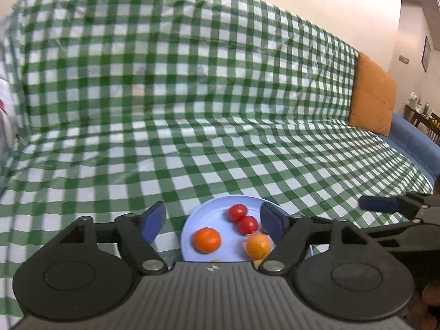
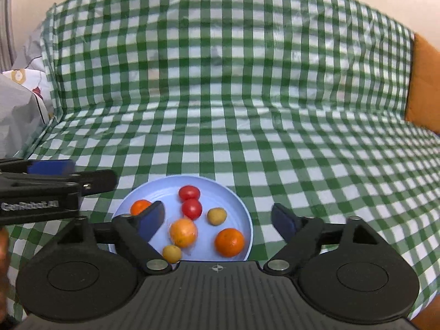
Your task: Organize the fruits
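A pale blue plate (image 2: 242, 206) rests on a sofa covered with a green-and-white checked cloth (image 2: 247, 110). On the plate: two red cherry tomatoes (image 2: 189, 193) touching one another at its far side; nearer, a wrapped orange (image 2: 183, 232); to the plate's right, a bare orange (image 2: 229, 242); at its left edge, a third orange (image 2: 139, 206); two small yellow-brown fruits (image 2: 217, 216). The right gripper (image 2: 218, 220) hovers just before the plate, jaws wide apart, empty. The left gripper (image 1: 213, 222) likewise stands spread and empty. An orange cushion (image 1: 372, 96) leans on the sofa back, well right of the plate.
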Demonstrator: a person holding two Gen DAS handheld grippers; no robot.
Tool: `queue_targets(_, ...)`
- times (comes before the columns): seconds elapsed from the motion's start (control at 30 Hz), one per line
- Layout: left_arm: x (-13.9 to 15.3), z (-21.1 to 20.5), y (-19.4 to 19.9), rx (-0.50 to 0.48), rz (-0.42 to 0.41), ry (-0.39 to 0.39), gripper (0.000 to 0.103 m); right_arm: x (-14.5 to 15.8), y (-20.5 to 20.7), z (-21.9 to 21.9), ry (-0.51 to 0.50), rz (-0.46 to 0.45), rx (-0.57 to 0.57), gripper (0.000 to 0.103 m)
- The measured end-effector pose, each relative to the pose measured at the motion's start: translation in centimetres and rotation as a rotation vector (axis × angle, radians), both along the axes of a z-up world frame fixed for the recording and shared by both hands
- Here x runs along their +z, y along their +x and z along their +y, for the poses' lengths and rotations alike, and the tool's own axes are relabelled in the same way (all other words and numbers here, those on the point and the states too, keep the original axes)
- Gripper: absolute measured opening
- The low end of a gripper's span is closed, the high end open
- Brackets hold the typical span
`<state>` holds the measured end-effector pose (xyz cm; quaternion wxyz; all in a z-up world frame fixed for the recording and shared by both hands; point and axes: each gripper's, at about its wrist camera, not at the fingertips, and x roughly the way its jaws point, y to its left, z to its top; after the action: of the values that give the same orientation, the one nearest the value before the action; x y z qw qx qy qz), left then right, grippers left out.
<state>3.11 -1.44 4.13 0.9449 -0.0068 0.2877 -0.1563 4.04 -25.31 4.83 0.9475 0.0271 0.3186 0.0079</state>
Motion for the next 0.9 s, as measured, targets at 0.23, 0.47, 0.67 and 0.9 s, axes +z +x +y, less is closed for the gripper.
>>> queue_targets(0.23,0.7,0.8,-5.2,0.077,0.011,0.074,0.087,1.8,-3.9,-1.2,0.094,-0.081,-0.031,0.102)
queue_targets(0.47,-0.5,0.7,-8.2,0.096,0.111,0.082,0.102,2.0,-7.0,-0.8,0.065,-0.074,-0.065,0.102)
queue_targets(0.67,-2.2,0.4,-6.1,0.138,0.161,0.131,0.102,1.0,-6.7,0.0,0.005,-0.045,-0.041,0.102)
queue_targets(0.9,-3.3,-0.6,-4.8,0.141,0.209,0.143,0.102,-0.5,-5.2,0.5,-0.041,0.015,-0.045,0.102)
